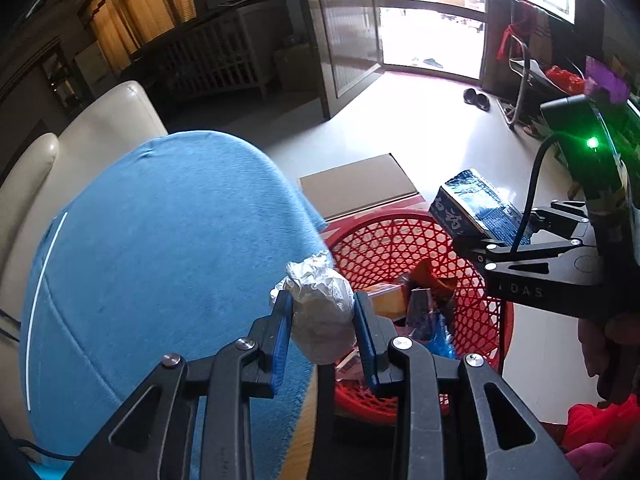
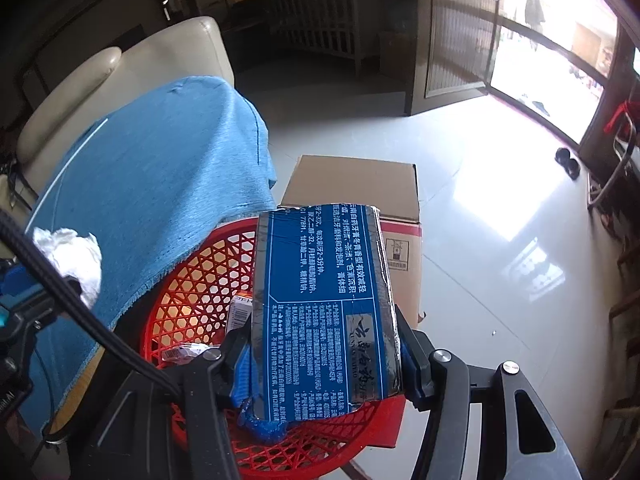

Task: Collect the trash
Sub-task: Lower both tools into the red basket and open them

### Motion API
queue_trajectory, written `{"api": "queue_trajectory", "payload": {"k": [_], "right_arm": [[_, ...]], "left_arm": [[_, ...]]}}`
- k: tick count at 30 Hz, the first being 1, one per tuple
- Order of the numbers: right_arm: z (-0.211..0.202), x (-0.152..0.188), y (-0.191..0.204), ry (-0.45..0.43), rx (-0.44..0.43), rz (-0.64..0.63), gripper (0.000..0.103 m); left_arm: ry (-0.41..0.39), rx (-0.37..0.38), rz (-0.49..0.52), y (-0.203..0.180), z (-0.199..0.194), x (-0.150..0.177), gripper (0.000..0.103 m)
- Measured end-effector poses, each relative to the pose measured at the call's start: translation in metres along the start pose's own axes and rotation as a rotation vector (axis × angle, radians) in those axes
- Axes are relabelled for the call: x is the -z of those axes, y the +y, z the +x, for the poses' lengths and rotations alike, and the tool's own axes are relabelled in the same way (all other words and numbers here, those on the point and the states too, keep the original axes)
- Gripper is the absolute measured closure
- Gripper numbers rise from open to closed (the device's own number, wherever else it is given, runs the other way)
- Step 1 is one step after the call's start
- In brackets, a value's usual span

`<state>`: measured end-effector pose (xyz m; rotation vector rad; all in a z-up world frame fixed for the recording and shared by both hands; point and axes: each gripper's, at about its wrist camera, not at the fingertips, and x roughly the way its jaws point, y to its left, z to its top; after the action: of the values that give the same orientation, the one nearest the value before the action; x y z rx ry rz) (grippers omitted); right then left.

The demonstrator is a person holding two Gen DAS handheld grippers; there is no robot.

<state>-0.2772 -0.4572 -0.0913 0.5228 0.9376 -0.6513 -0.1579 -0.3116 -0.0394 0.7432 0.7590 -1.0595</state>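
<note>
Now crumpled paper [image 1: 320,308] clamped in left tool [image 1: 322,336], blue box [image 2: 326,304] in right tool [image 2: 324,364], over red basket [image 2: 192,280].

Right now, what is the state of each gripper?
Left gripper: closed on the crumpled white paper.
Right gripper: closed on the blue box, above the red basket.

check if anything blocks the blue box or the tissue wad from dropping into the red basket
Nothing visible does. The blue box in the right gripper hangs over the open red basket. The tissue wad in the left gripper is at its rim.
</note>
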Motion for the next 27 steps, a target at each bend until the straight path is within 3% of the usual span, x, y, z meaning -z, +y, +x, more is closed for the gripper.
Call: {"api": "queue_trajectory", "payload": {"k": [14, 27], "right_arm": [[0.008, 0.005, -0.042, 0.050, -0.073, 0.159, 0.043], [0.021, 0.012, -0.046, 0.099, -0.119, 0.171, 0.041]], "left_arm": [[0.063, 0.067, 0.013, -0.019, 0.033, -0.004, 0.071], [0.118, 0.041, -0.011, -0.020, 0.057, 0.002, 0.067]]}}
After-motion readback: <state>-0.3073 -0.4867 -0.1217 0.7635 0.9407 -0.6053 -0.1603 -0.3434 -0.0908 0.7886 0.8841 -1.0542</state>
